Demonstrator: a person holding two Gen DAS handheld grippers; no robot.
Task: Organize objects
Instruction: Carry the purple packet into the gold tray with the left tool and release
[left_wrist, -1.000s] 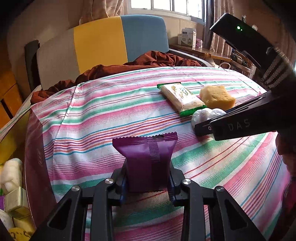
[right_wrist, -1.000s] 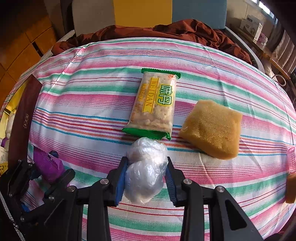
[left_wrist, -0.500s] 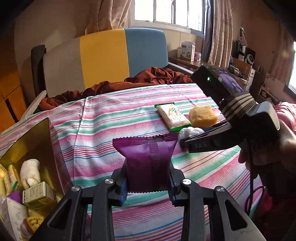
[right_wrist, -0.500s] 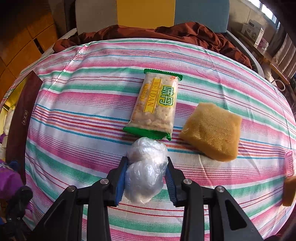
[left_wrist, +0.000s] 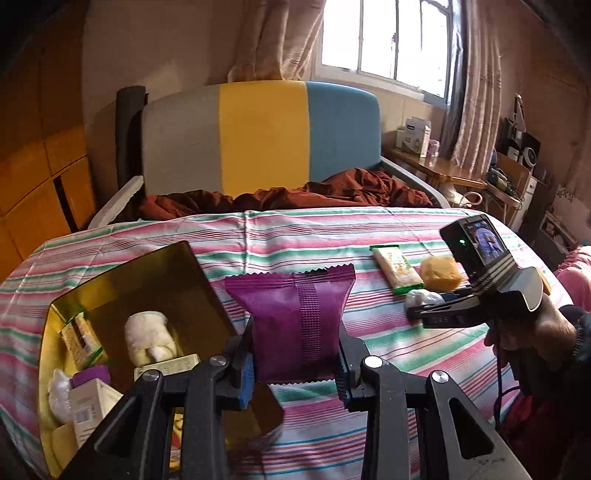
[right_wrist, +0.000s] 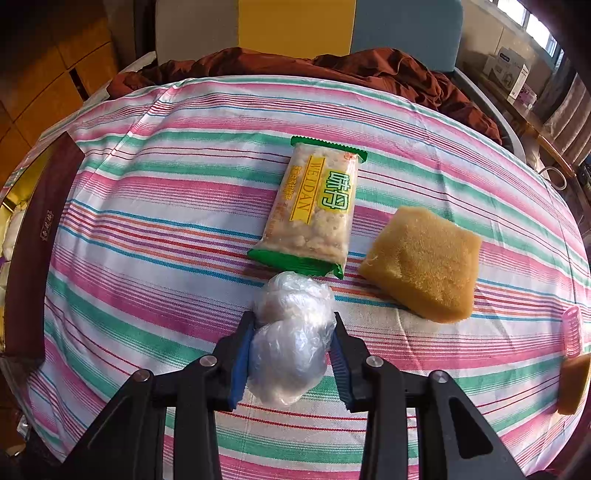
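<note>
Two grippers, left gripper (left_wrist: 295, 363) pinching crinkly purple packet (left_wrist: 295, 321), right gripper (right_wrist: 291, 356) squeezing crumpled, seemingly plastic-wrapped lump (right_wrist: 290, 332), porous sponge (right_wrist: 423, 264) nearby

Striped pink-green-white cloth (left_wrist: 280, 236) covers the table; behind it a chair with grey, yellow, blue back panels (left_wrist: 262, 136) and a rumpled brown blanket (left_wrist: 332, 192). Bright window (left_wrist: 388, 40) with curtains (left_wrist: 476, 81), wooden side desk (left_wrist: 436, 168) right, orange wood panelling (left_wrist: 40, 184) left.

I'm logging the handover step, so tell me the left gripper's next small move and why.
Probably carry the purple packet a little further left and down over the gold box, then release. The left gripper is shut on it, raised off the striped cloth, and the open box beside it already holds similar snacks.
</note>
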